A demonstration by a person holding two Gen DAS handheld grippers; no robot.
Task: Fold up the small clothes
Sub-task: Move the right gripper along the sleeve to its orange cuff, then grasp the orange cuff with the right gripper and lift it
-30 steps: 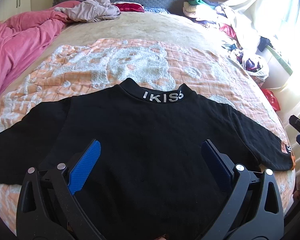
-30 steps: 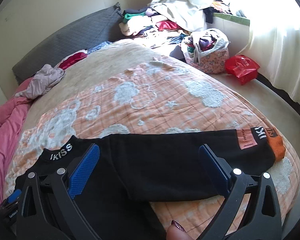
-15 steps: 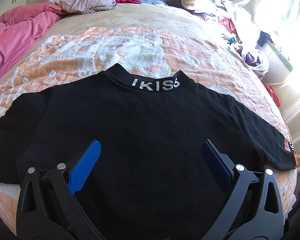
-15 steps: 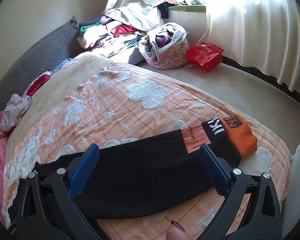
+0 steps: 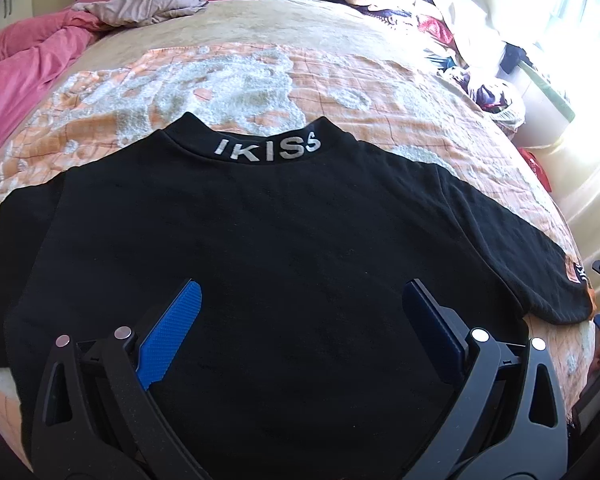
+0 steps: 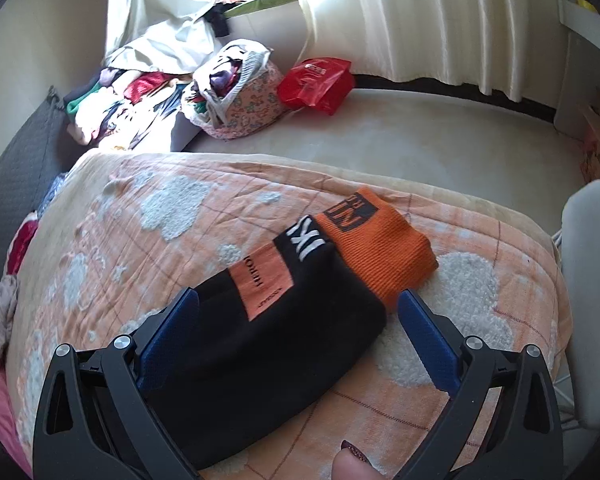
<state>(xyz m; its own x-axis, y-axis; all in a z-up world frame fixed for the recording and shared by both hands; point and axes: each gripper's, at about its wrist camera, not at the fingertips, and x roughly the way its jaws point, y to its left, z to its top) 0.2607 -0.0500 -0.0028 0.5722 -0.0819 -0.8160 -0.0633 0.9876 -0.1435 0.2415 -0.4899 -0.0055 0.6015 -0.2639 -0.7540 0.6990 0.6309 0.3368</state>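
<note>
Your left gripper (image 5: 300,300) hangs over the body of the black sweatshirt (image 5: 260,240), jaws spread wide, nothing between them but flat fabric below. The garment lies face-down and spread on the orange blanket (image 5: 240,76). Its collar (image 5: 266,148), lettered "IKISS", sits ahead of the jaws, roughly centred between them. 1 sleeve runs out past the left finger to the frame edge; the other runs past the right finger toward the bed edge.

Your right gripper (image 6: 298,304) is over that second sleeve (image 6: 260,344), jaws released and straddling it, 1 blue pad (image 6: 428,332) on each side. I cannot tell whether the pads touch the cloth. The sleeve lies flat on the blanket, running diagonally from behind the left finger out ahead between the jaws. An orange patch (image 6: 262,280) sits between the fingers; the orange cuff (image 6: 380,248) lies just ahead of the right fingertip.

A fingertip (image 6: 352,466) with a dark glittered nail shows at the bottom edge, between the gripper arms.

Beyond the jaws, on the floor: a floral bag (image 6: 240,96) stuffed with clothes, and a red plastic bag (image 6: 316,84) just beside it. A pink duvet (image 5: 24,64) lies far left of the left jaws.
</note>
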